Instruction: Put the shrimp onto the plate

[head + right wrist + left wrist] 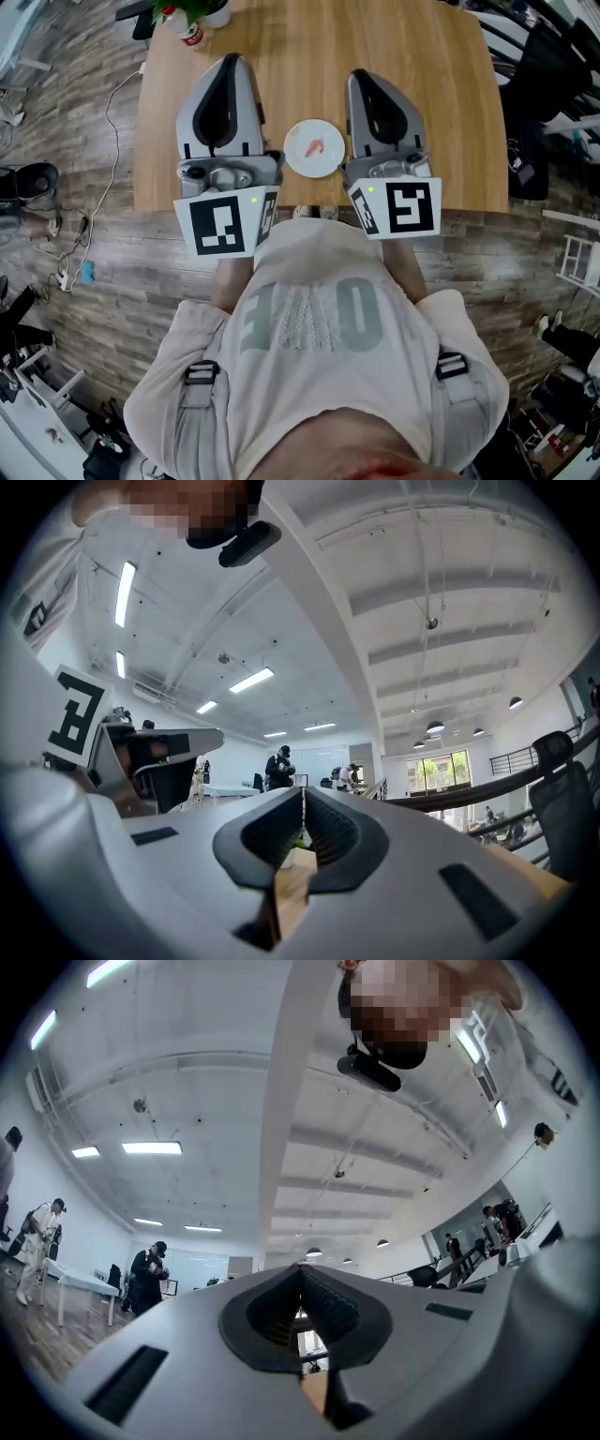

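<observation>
Shrimp (315, 147) on the plate (314, 167) shows only in the head view.

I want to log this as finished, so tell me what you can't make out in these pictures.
Shrimp on the plate: head view, too small for detail.
Plate in the gripper views: absent; left claw and right claw, both shut, aim over it at the room.
Plant: head view, cut off by the top edge.
Table beneath both claws: head view, hidden by their bodies.
</observation>
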A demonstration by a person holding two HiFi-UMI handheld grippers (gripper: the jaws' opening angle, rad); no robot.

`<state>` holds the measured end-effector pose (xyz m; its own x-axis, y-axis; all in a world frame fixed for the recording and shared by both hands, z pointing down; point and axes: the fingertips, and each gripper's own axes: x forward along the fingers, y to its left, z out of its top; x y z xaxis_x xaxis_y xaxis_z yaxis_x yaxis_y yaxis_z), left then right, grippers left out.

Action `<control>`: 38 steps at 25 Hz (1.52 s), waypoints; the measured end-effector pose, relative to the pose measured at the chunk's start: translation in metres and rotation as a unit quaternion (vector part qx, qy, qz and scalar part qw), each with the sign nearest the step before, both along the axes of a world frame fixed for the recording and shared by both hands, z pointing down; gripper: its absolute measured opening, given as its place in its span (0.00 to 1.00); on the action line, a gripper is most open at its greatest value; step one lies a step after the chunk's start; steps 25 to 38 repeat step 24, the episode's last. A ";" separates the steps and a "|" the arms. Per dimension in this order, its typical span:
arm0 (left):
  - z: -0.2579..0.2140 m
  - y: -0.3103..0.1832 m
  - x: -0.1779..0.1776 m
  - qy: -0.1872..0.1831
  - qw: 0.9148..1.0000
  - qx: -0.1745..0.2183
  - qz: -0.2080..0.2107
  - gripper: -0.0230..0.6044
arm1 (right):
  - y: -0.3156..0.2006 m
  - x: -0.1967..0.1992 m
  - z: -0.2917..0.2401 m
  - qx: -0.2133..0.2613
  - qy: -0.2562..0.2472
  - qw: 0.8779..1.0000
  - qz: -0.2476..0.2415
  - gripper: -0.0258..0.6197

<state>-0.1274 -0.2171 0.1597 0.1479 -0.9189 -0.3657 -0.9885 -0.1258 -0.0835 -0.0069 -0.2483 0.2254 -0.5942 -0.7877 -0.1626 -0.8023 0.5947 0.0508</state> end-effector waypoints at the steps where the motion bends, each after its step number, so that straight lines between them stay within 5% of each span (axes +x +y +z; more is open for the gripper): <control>1: -0.001 0.001 -0.001 -0.001 1.000 0.002 -0.002 0.05 | 0.000 -0.002 -0.001 0.003 0.004 1.000 0.000 0.08; 14: -0.007 0.004 0.003 0.001 1.000 0.025 0.002 0.05 | 0.000 -0.004 0.001 -0.002 0.006 1.000 -0.003 0.08; 38: 0.001 -0.002 0.005 -0.008 1.000 0.007 0.006 0.05 | -0.001 -0.005 0.006 -0.008 0.008 1.000 -0.004 0.08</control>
